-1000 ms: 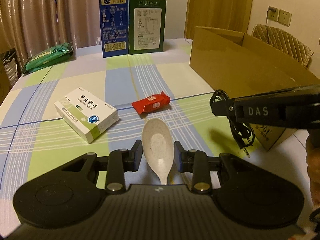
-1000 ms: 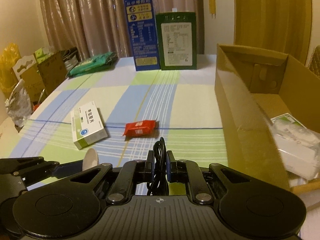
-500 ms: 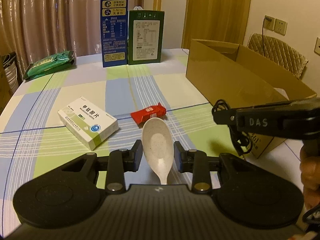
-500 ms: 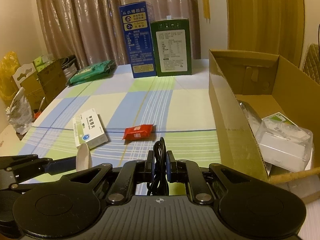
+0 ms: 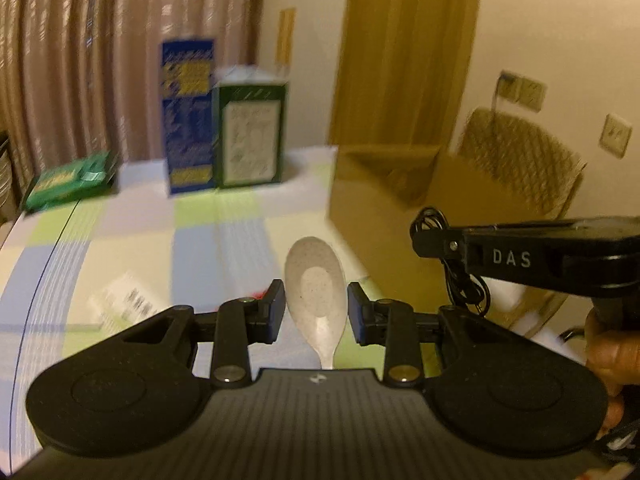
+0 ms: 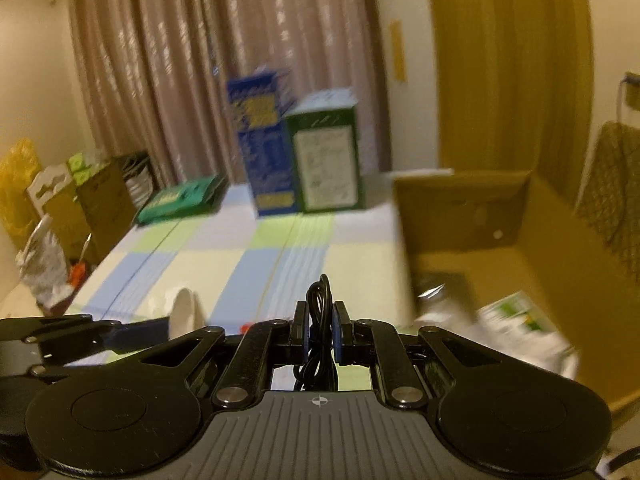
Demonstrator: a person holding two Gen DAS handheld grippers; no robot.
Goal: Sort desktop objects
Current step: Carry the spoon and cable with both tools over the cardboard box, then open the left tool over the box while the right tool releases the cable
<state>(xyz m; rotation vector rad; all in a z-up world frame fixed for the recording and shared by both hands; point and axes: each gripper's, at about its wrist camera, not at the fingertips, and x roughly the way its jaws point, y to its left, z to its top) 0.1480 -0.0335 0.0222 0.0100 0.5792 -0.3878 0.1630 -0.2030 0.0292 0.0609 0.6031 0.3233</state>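
My left gripper (image 5: 316, 308) is shut on a speckled white spoon (image 5: 316, 280) and holds it in the air above the checked tablecloth. My right gripper (image 6: 320, 334) is shut on a coiled black cable (image 6: 320, 320); it also shows in the left wrist view (image 5: 430, 236) with the cable (image 5: 460, 280) hanging from it, right of the spoon. The open cardboard box (image 6: 500, 216) stands to the right and holds white packages (image 6: 520, 328). A white medicine box (image 5: 124, 304) lies blurred on the table below left. A bit of the red snack packet (image 6: 245, 326) shows behind my right fingers.
A tall blue carton (image 5: 188, 116) and a green carton (image 5: 250, 132) stand at the table's far edge, with a green packet (image 5: 68, 178) to their left. A chair (image 5: 524, 156) stands behind the cardboard box. Boxes and bags (image 6: 60, 208) sit on the floor at left.
Both grippers have risen and tilted up, so the table objects have dropped low in view. The right gripper has moved closer to the cardboard box. Both still hold their objects.
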